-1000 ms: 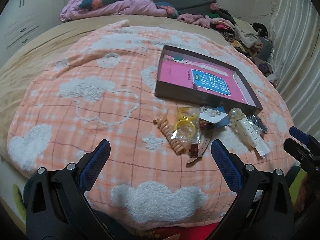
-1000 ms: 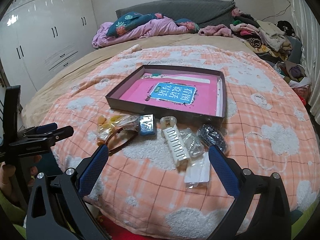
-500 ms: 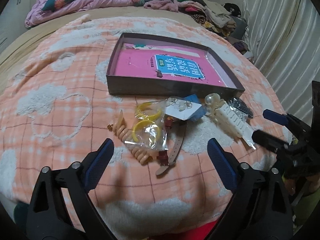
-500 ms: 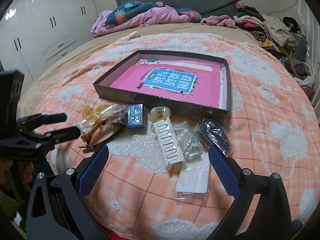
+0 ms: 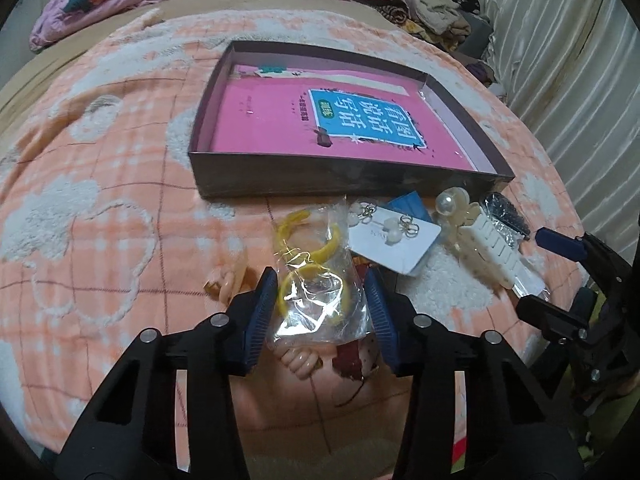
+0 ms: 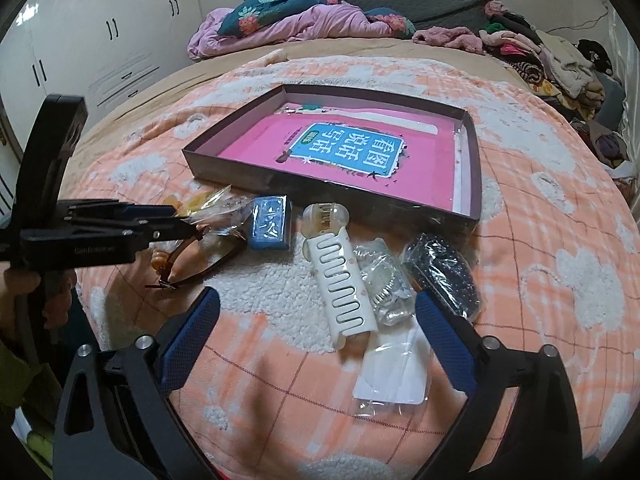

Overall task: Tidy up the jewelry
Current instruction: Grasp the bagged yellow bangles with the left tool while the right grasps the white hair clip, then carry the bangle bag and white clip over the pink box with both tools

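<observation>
My left gripper (image 5: 322,300) has its jaws around a clear bag of yellow hoops (image 5: 316,280), the pads close to both sides; whether they grip it I cannot tell. It also shows in the right wrist view (image 6: 176,224) at the bag (image 6: 216,206). A dark shallow box (image 5: 344,178) with a pink book (image 5: 328,120) lies beyond. An earring card (image 5: 394,240), a white hair clip (image 5: 488,240) and a peach coil (image 5: 228,280) lie nearby. My right gripper (image 6: 318,332) is open above the white hair clip (image 6: 340,284).
Everything lies on an orange plaid blanket (image 5: 100,160) on a bed. Clothes (image 6: 540,52) pile at the back right. A blue packet (image 6: 270,222), a dark beaded piece in a bag (image 6: 444,276), a brown strap (image 6: 196,264) and a flat clear packet (image 6: 394,372) lie by the box (image 6: 474,168).
My left gripper has moved forward and down onto the bag of yellow hoops and narrowed its jaws around it. My right gripper has moved slightly closer to the hair clip, still open.
</observation>
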{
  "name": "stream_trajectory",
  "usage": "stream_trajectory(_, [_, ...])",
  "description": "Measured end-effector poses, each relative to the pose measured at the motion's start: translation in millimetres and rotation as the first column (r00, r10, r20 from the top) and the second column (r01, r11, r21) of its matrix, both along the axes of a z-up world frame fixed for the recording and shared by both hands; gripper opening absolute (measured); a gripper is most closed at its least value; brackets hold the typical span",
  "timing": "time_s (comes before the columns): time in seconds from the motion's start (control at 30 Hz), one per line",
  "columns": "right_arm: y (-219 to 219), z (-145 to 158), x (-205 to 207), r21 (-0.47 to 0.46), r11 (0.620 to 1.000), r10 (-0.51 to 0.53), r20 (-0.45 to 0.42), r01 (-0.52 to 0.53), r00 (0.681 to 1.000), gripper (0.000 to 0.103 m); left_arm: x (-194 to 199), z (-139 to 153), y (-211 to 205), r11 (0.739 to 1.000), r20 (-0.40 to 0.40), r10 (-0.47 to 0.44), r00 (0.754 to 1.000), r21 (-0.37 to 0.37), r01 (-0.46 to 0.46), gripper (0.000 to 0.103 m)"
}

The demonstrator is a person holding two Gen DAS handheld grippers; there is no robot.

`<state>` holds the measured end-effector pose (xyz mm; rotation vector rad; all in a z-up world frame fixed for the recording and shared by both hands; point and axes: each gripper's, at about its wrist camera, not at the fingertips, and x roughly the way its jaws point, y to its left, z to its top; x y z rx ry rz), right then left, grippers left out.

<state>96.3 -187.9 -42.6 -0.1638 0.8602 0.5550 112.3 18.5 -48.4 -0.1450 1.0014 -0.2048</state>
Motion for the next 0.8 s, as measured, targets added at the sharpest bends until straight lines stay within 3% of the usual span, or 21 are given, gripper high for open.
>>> stream_trajectory(0.07, [1.9, -3.7, 3.2, -0.006, 1.000, 0.007, -0.007, -0.007, 1.000, 0.080, 4.3, -1.6, 1.3, 1.000, -0.006, 0.002, 1.000, 0.003, -0.002, 0.040])
stream_trajectory(0.27, [10.3, -10.2, 6.7, -0.059, 0.998, 0.029, 0.024, -0.028, 0.999, 0.078, 12.3, -8.1, 3.7, 1.000, -0.021, 0.010, 1.000, 0.012, -0.010, 0.045])
stream_trajectory(0.53, [21.5, -17.8, 12.2, -0.155, 0.987, 0.046, 0.100, -0.030, 0.994, 0.066, 19.9, -17.5, 7.2, 0.999, -0.025, 0.024, 0.999, 0.031, -0.023, 0.042])
stream_trajectory(0.63, [23.2, -17.9, 14.9, -0.186, 0.982, 0.051, 0.136, -0.025, 0.989, 0.057, 19.7, -19.1, 8.9, 0.999, -0.011, 0.027, 1.000, 0.028, -0.026, 0.040])
stream_trajectory(0.73, [23.4, -16.7, 16.5, -0.209, 0.978, 0.051, 0.167, -0.015, 0.985, 0.040, 17.3, -17.9, 8.9, 0.999, 0.003, 0.025, 1.000, 0.027, -0.025, 0.037])
stream_trajectory(0.8, [19.4, -15.0, 16.0, -0.186, 0.982, 0.054, 0.158, -0.024, 0.986, 0.035, 14.1, -15.1, 8.5, 0.999, 0.016, 0.029, 0.999, 0.026, -0.029, 0.037])
